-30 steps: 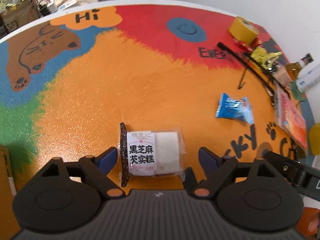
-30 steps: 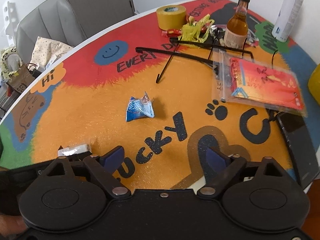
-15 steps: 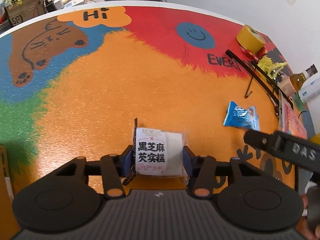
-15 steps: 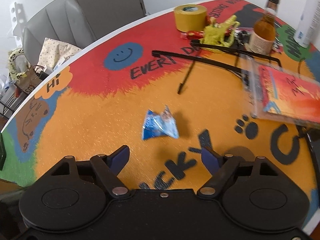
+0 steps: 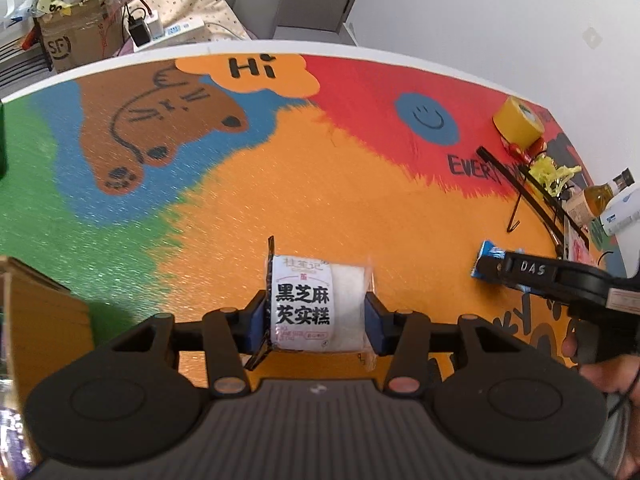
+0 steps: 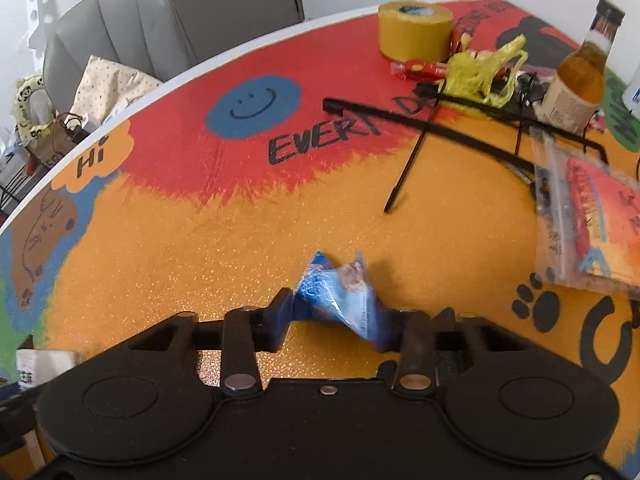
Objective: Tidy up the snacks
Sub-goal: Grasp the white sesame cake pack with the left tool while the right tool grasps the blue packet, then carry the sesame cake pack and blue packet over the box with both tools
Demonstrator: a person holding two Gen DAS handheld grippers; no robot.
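Left claw pinching cake pack by both sides, pack at table level, near edge. Right claw clamped on blue packet, crumpled wrapper bulging above pads. Judged step: lift both snacks. Advice: raise straight up, hold squeeze steady, avoid crushing soft cake; check blue wrapper not slipping. Beyond: black rods, tape roll, bottle; keep clear.

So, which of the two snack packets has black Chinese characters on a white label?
The white cake packet in the left gripper; the other is crinkled blue.
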